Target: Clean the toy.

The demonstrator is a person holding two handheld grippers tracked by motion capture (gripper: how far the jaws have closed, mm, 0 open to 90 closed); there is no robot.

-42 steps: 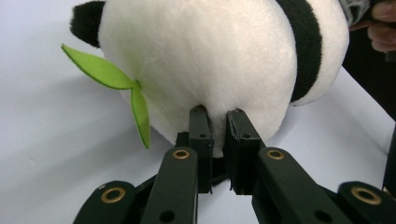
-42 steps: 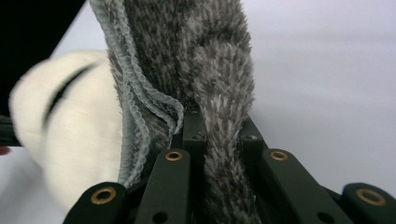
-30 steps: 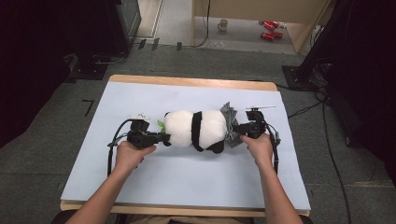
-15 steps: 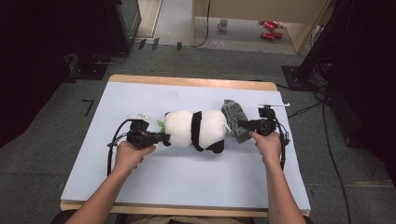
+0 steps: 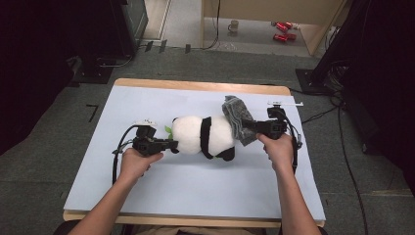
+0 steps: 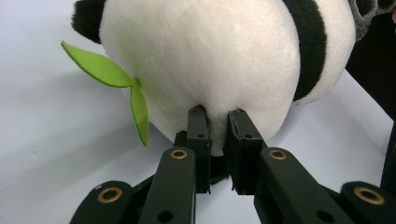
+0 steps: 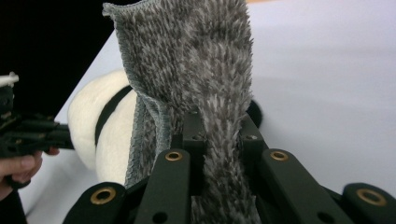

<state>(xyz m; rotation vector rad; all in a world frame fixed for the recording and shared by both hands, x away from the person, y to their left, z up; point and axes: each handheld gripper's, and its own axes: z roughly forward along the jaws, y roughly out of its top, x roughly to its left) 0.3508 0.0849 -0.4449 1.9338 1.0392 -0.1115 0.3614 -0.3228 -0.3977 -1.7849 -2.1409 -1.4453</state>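
Your left gripper (image 5: 169,145) pinches the plush panda (image 5: 203,137) at its leaf end, fingers (image 6: 201,135) narrow on a fold of white fur. Your right gripper (image 5: 249,127) has its fingers (image 7: 189,135) clamped on the grey fuzzy cloth (image 5: 237,117), which stands raised over the panda's far end. The panda lies on its side mid-table (image 5: 195,196). Hold the left grip firm to anchor the toy. Lift the cloth evenly, keep it taut, and avoid dragging the panda sideways.
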